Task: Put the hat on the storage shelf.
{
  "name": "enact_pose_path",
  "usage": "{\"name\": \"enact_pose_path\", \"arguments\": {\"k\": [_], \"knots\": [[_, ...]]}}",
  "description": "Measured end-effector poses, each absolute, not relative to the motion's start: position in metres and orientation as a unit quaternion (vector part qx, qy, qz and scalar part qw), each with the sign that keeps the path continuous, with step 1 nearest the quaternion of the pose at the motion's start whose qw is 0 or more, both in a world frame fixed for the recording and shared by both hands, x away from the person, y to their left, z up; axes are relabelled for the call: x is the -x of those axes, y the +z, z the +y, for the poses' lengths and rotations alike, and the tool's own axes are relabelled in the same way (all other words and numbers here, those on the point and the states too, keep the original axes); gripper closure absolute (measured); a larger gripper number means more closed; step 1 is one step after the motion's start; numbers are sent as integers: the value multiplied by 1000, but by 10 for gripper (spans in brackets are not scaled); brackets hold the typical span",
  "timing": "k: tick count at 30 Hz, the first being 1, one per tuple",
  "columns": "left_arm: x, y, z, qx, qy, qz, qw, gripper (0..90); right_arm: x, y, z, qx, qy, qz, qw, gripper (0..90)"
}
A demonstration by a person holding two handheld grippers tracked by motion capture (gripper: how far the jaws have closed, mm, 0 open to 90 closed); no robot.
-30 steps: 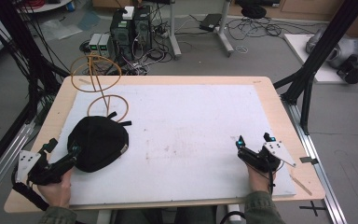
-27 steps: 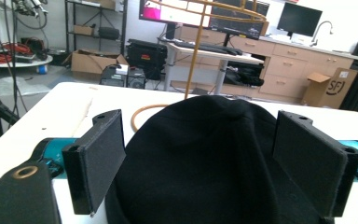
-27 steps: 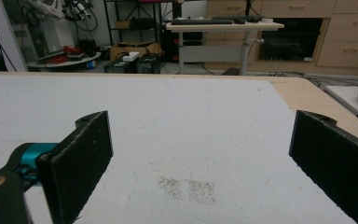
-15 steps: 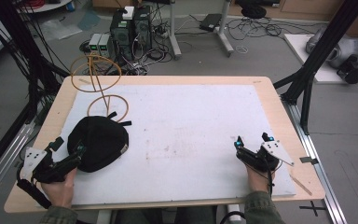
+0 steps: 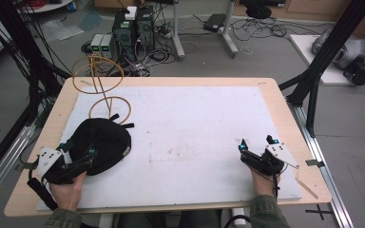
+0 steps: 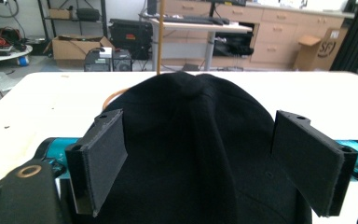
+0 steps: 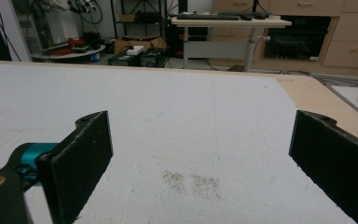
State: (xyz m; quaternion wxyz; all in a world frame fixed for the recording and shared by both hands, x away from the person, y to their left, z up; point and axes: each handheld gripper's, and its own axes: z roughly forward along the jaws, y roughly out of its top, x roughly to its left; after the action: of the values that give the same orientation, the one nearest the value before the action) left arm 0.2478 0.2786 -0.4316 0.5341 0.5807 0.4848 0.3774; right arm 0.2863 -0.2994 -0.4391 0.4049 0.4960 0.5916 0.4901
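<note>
A black fabric cap (image 5: pixel 102 140) lies on the left part of the white board (image 5: pixel 190 128). My left gripper (image 5: pixel 80 149) is at the cap's near-left edge and stands open, its jaws reaching over the fabric. In the left gripper view the cap (image 6: pixel 200 154) bulges up between the two spread jaws of the left gripper (image 6: pixel 200 120); whether the pads touch it I cannot tell. My right gripper (image 5: pixel 256 143) rests low at the board's near right, open. In the right gripper view the right gripper (image 7: pixel 200 128) has only bare white board (image 7: pixel 191 116) between its jaws.
An orange wire stand (image 5: pixel 97 76) with two loops rises just behind the cap at the far left; its stem (image 6: pixel 159 37) stands upright beyond the cap. The wooden table edge (image 5: pixel 290 118) frames the board. Black frame posts (image 5: pixel 323 57) stand to the right.
My left gripper has slid a little right and forward, so its jaws now reach over the cap's edge. The right gripper has hardly moved.
</note>
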Motion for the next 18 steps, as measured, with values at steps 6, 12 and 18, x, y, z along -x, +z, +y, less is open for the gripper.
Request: {"name": "enact_pose_path", "arguments": {"k": [6,12,18], "knots": [[-253,-435,272,-618,380,471,502,187,-288,-440,-297,-487,485,601,408,51],[-258,-440,272,-629,370,485,482,219,-288,-440,-295,-485,483,606,404,51],[-260,-441,269,-638,366,486,471,261,-289,-441,-295,-482,481,611,404,51]]}}
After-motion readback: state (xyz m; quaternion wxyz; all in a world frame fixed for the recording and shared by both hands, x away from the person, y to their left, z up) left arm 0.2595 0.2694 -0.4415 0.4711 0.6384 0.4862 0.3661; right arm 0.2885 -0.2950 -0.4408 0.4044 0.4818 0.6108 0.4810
